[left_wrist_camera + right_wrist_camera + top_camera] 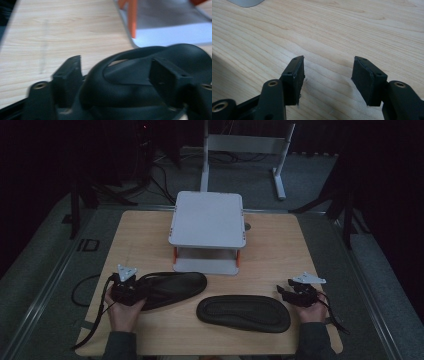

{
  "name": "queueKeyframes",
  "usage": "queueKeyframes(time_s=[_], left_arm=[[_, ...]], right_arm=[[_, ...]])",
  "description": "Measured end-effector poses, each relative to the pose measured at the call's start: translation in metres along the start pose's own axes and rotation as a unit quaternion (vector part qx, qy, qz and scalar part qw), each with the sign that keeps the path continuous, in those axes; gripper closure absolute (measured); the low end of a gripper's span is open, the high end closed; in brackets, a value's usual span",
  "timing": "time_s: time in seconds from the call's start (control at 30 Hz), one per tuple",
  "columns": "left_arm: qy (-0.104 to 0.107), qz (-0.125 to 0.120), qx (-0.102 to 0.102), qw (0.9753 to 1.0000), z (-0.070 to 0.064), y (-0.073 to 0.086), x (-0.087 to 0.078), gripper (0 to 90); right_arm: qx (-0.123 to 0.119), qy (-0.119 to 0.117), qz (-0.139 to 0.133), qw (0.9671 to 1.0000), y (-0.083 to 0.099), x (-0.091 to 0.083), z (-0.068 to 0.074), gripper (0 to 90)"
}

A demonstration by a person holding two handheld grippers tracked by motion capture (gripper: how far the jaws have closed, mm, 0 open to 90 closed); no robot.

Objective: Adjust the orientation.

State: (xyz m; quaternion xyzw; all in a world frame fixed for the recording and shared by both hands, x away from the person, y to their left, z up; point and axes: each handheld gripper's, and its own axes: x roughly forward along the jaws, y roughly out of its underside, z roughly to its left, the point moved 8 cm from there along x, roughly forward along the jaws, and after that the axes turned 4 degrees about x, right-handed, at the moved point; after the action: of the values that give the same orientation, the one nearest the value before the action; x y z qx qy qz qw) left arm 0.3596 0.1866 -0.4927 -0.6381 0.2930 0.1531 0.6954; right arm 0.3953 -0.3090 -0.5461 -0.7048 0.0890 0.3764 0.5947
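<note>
— Reaching in low at the near left, the left gripper [117,72] has its jaws spread around the heel of a black slipper [172,289], wrist flat on the wooden table [270,245].

— Gripping it?

— Cannot tell. The right gripper [327,75] gapes wide, empty, hand [311,310] resting near the second slipper [243,313], sole up. A white stand [207,227] sits behind.
</note>
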Motion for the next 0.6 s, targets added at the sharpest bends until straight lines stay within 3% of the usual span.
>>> queueKeyframes(time_s=[0.07,0.23,0.3,0.33,0.47,0.6], left_arm=[[-0.015,0.010,-0.013,0.9997,-0.002,0.001,0.008,14.5],[-0.028,0.036,-0.049,0.9977,-0.007,0.010,0.028,7.9],[-0.046,0.045,-0.059,0.9962,-0.007,0.014,0.032,3.0],[-0.046,0.045,-0.059,0.9962,-0.007,0.014,0.032,2.9],[-0.045,0.042,-0.110,0.9920,-0.006,0.022,0.034,1.7],[-0.044,0.047,-0.124,0.9902,-0.007,0.025,0.037,2.1]], right_arm=[[0.000,0.000,-0.001,1.0000,0.000,0.000,0.000,42.7],[0.000,0.002,0.001,1.0000,0.000,0.000,-0.001,42.5],[-0.001,0.003,0.001,1.0000,0.001,0.000,-0.001,42.4],[-0.001,0.003,0.001,1.0000,0.001,0.000,-0.001,42.4],[-0.001,0.003,0.001,1.0000,0.001,0.000,-0.002,42.4],[-0.001,0.003,0.000,1.0000,0.001,0.000,-0.001,42.4]])
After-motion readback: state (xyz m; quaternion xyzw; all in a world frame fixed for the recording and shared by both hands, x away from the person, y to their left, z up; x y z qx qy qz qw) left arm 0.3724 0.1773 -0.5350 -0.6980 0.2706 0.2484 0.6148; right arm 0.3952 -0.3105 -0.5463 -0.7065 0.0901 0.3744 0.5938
